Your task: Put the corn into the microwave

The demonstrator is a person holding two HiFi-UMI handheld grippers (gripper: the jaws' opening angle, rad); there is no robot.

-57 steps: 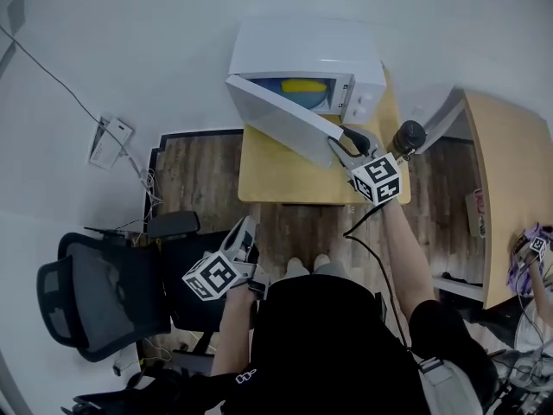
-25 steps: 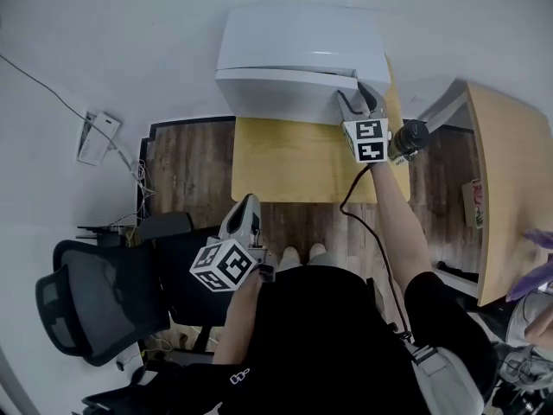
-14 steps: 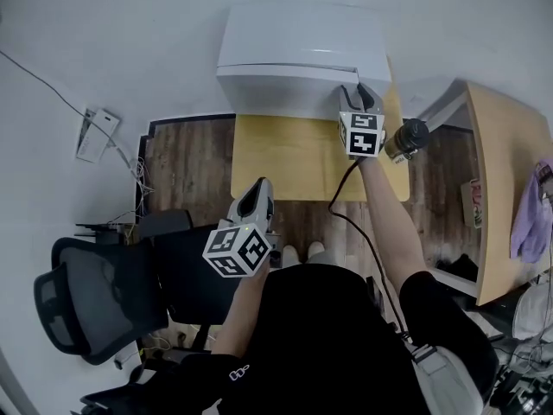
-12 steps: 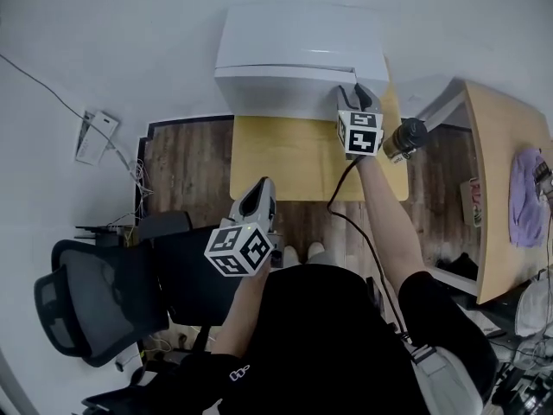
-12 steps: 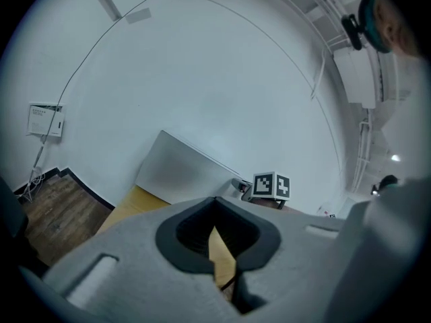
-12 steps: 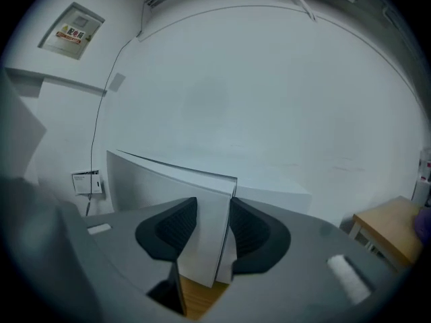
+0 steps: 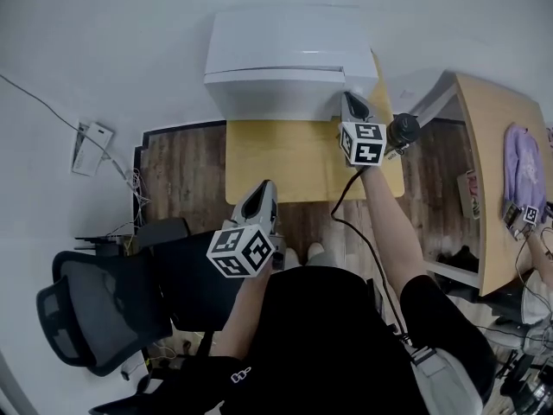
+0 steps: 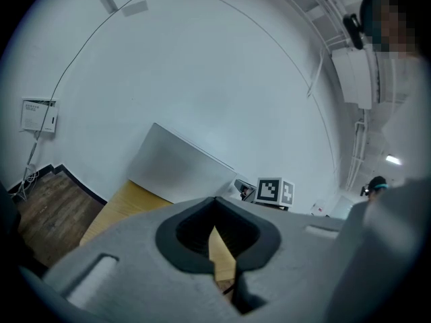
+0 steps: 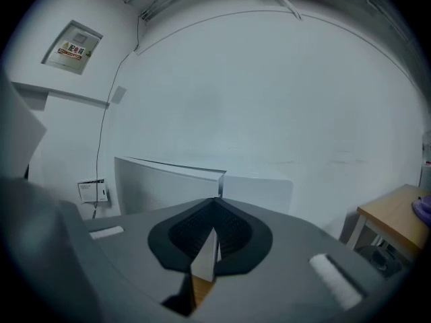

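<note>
Fingers (image 8: 121,268) of the left gripper (image 7: 263,188) are pressing together on nothing, idling near the body. Right gripper (image 7: 349,100) jaws have just been closing, empty, tips sitting by the microwave (image 7: 285,46) door edge, probably seating it. Corn is showing in no view; presumably it is lying behind the door.

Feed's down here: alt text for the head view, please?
From above, a white microwave, door looking closed, sits on a small wooden table. The right gripper is at the microwave's right front corner, its jaws just closed on nothing; the left gripper, shut, hangs lower beside a black office chair.
</note>
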